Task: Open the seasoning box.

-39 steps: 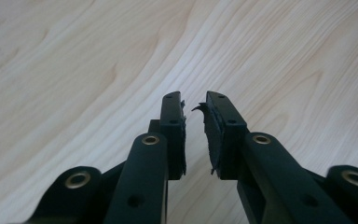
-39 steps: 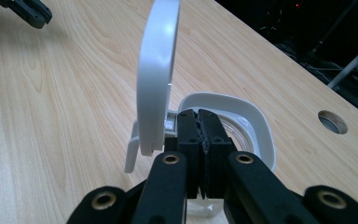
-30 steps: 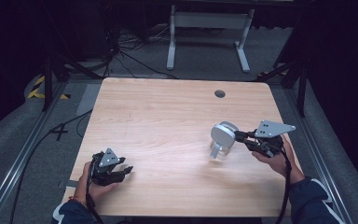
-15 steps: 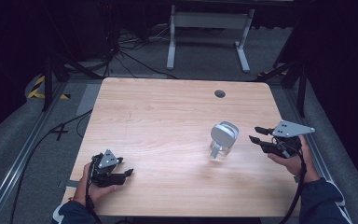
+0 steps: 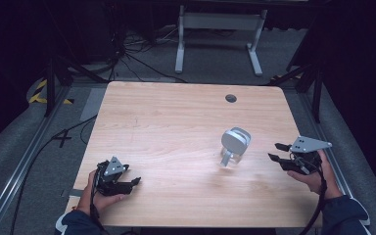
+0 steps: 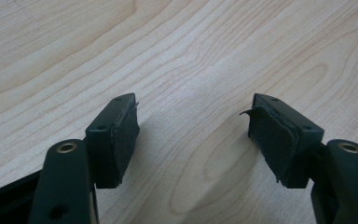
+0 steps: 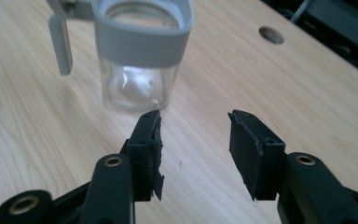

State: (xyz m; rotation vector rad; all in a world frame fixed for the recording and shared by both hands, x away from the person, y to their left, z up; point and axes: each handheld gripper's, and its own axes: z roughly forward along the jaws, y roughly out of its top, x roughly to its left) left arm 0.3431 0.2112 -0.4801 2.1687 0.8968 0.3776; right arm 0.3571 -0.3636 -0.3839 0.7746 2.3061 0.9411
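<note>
A clear glass jar (image 5: 234, 147) with a grey collar and a flipped-up grey lid stands upright on the wooden table (image 5: 166, 122), right of centre. My right gripper (image 5: 275, 151) hovers a short way to its right, pointing at it, apart from it. In the right gripper view the jar (image 7: 137, 60) stands just beyond the jaws of that gripper (image 7: 193, 140), which have just been opening and hold nothing. My left gripper (image 5: 133, 183) rests near the front left edge. Its jaws (image 6: 191, 126) have also just been opening, with bare wood between them.
A round cable hole (image 5: 231, 98) lies near the table's far edge. Behind the table stands a white metal frame (image 5: 218, 22) on grey carpet, with cables (image 5: 127, 54) at the far left. The table's right edge is close beside the right hand.
The right gripper let go of the jar, opened and drew back to the right and slightly down. The jar stays standing. The left jaws widened a little; that hand kept its place.
</note>
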